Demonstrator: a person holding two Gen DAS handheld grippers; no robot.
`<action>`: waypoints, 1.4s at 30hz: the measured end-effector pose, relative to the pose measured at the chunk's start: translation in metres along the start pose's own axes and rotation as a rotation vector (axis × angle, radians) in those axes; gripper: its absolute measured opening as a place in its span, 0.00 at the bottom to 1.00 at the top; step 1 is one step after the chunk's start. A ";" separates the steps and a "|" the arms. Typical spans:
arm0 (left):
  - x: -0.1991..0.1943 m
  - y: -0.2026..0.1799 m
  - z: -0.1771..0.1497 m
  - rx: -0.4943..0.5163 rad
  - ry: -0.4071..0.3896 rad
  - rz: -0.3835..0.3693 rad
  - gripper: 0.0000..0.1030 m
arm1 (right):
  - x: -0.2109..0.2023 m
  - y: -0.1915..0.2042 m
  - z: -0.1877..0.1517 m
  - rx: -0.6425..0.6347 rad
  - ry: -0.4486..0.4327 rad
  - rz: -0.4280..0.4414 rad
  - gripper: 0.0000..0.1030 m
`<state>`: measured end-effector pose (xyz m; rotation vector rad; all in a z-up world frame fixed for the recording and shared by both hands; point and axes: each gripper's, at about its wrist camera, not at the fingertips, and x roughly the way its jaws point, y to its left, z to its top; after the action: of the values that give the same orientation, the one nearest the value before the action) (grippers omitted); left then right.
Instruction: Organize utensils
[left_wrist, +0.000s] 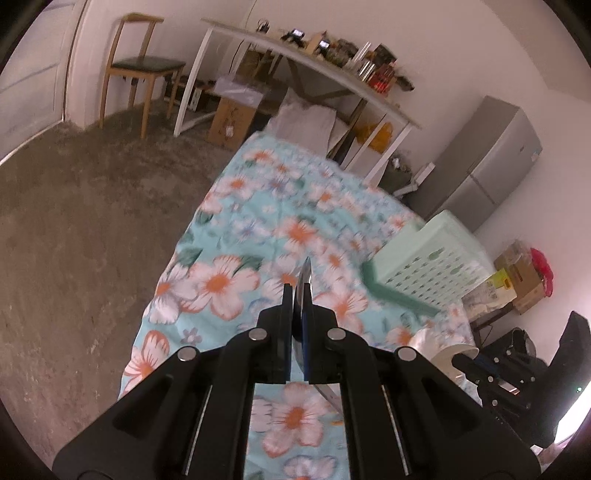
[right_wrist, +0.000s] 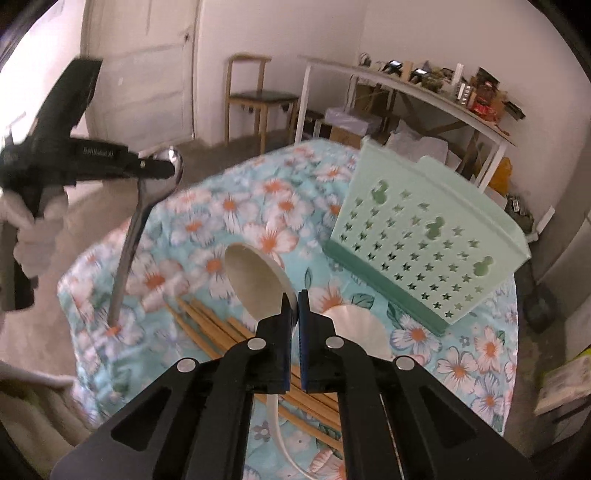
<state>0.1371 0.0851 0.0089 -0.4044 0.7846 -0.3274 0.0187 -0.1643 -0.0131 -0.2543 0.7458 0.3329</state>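
Left gripper (right_wrist: 168, 170) is clamped on a metal spoon (right_wrist: 138, 221) near its bowl, handle hanging down over the floral cloth (right_wrist: 240, 206). Right gripper (right_wrist: 295, 302) is pinched tight on the white spoon (right_wrist: 255, 280), bowl sticking out at 11 o'clock. Mint utensil basket (right_wrist: 424, 236) sits at 2 o'clock, wooden chopsticks (right_wrist: 210, 325) lying at 8 o'clock.

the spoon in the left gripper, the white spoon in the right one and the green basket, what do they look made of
Spoon in the left gripper: polished metal, likely steel, mirror-bright with reflections.
White spoon: matte off-white, probably plastic or melamine; ceramic is possible.
Green basket: moulded plastic, pale mint with a darker base, punched with star-shaped holes.
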 end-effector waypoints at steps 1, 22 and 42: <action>-0.005 -0.006 0.005 0.004 -0.020 -0.010 0.03 | -0.007 -0.005 0.002 0.025 -0.024 0.005 0.03; 0.034 -0.181 0.113 0.285 -0.571 -0.017 0.03 | -0.106 -0.189 0.037 0.453 -0.520 0.154 0.03; 0.109 -0.175 0.078 0.409 -0.453 0.047 0.06 | -0.035 -0.265 0.078 0.522 -0.672 0.251 0.03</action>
<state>0.2432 -0.0964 0.0733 -0.0657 0.2711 -0.3276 0.1442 -0.3875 0.0955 0.4362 0.1762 0.4168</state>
